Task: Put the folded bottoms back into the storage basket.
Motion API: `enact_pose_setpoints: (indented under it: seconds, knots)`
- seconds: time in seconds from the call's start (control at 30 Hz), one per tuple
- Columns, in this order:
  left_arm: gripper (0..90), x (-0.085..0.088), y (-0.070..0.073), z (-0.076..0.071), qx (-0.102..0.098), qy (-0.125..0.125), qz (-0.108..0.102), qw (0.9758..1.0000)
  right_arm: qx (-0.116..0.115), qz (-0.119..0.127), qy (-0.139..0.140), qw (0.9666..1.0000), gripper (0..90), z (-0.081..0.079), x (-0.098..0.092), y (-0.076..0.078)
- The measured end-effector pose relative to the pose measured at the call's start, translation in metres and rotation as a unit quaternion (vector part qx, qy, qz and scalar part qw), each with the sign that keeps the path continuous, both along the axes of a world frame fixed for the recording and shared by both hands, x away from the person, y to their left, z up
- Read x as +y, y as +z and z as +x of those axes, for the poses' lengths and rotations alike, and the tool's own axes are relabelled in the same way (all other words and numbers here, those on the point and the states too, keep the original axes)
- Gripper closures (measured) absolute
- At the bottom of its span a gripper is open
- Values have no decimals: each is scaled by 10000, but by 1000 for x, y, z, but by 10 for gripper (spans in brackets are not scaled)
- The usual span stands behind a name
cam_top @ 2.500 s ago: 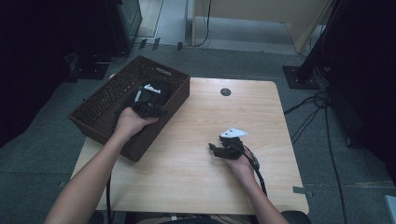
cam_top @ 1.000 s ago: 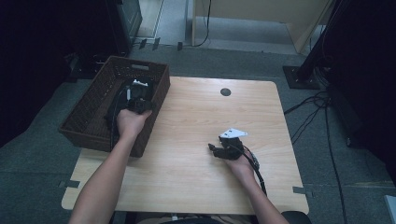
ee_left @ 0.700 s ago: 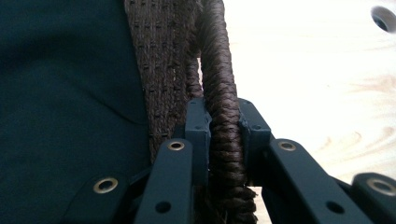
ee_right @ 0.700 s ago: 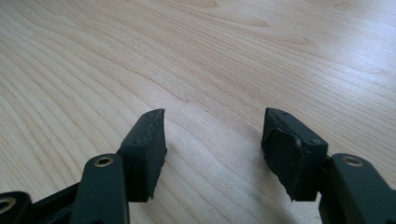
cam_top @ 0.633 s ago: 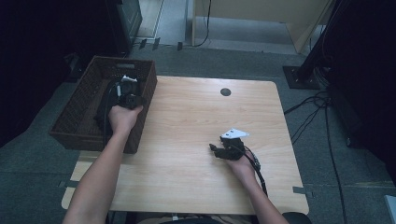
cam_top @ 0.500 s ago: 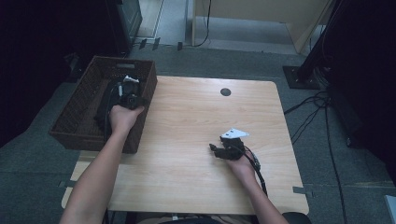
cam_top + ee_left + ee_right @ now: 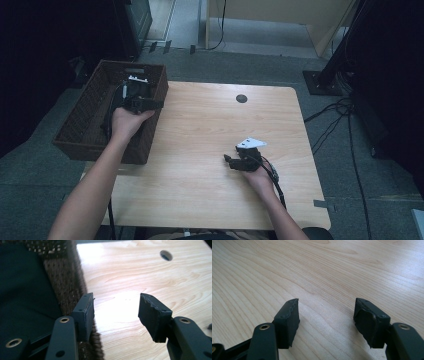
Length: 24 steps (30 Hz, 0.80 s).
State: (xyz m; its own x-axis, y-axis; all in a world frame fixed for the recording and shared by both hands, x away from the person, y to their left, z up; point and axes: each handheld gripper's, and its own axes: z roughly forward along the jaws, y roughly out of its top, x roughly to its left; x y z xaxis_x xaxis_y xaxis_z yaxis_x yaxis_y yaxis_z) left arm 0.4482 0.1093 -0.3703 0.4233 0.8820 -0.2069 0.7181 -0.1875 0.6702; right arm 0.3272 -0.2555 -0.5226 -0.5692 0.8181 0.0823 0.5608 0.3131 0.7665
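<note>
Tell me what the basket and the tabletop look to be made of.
Basket: dark brown woven wicker or rattan, matte; the crossed weave shows along its wall in the left gripper view. It could be a synthetic imitation. Tabletop: light wood or a wood-look laminate, smooth with a slight sheen; long grain lines run across it.

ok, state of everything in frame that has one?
Basket: upright, nothing seen in it, hanging off the table's left edge.
Left gripper: open, jaws have just been opening, nothing between them, above the basket's right wall.
Right gripper: open, nothing between the jaws, low over the table.
Table hole: uncovered.
</note>
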Motion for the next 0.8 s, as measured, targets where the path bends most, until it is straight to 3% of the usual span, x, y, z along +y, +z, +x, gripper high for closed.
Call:
enact_pose_setpoints:
  seconds: [0.13,0.17,0.33,0.5,0.63,0.8]
  knots:
    - [460,-10,4,-7,-44,-206,-9,9998,-5,-11,12,10000,359,0,0,0]
    - [458,-18,4,-12,-47,-358,-17,9993,-3,-14,24,10000,357,0,0,0]
    - [448,-32,-2,-22,-17,-598,-68,9982,3,-71,46,10000,347,-1,1,0]
    - [441,-42,-16,-33,4,-806,-154,9966,-45,-137,77,9999,339,-1,2,0]
    - [438,-51,-24,-41,-29,-1007,-13,9949,-45,-167,79,9998,334,-1,4,0]
    - [434,-62,-37,-52,-28,-1205,-65,9927,-87,-259,96,9996,322,-2,5,0]
